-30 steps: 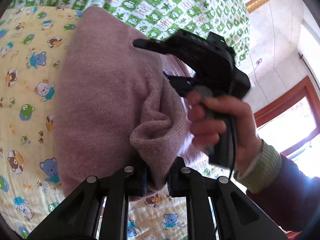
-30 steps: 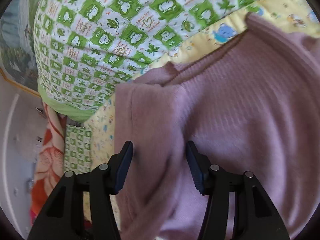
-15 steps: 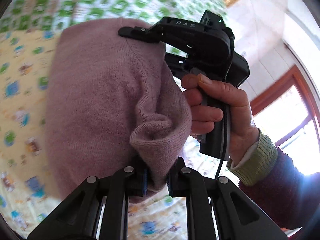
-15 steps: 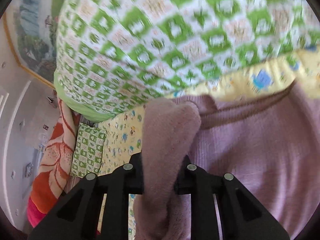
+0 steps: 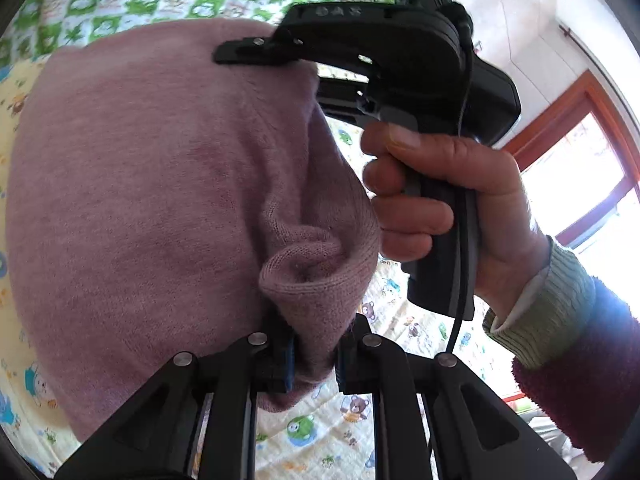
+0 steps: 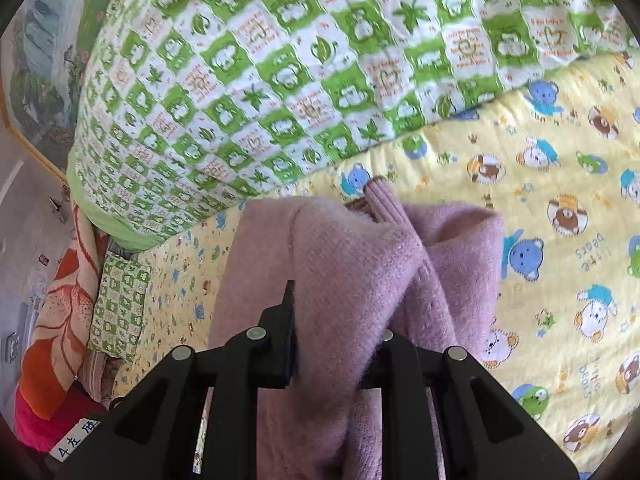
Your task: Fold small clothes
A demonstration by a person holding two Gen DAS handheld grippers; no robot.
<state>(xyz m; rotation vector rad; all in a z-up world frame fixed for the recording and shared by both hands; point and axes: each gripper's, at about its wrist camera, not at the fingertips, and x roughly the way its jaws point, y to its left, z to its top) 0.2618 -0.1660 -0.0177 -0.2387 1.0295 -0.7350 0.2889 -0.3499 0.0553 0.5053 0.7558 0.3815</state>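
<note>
Over yellow quilt point(image 6: 552, 184), claws point(image 5: 314, 354) pinching mauve sweater point(image 5: 160, 200).

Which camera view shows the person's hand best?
The left wrist view: the hand appears fully there, fingers wrapped around the handle of the right tool, beside the pink sweater. The right wrist view shows no hand, only sweater and bedding.

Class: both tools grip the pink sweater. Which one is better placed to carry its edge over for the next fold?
Probably the right tool: it holds the pink sweater raised over open yellow blanket. The left tool pinches a bunched cuff.
</note>
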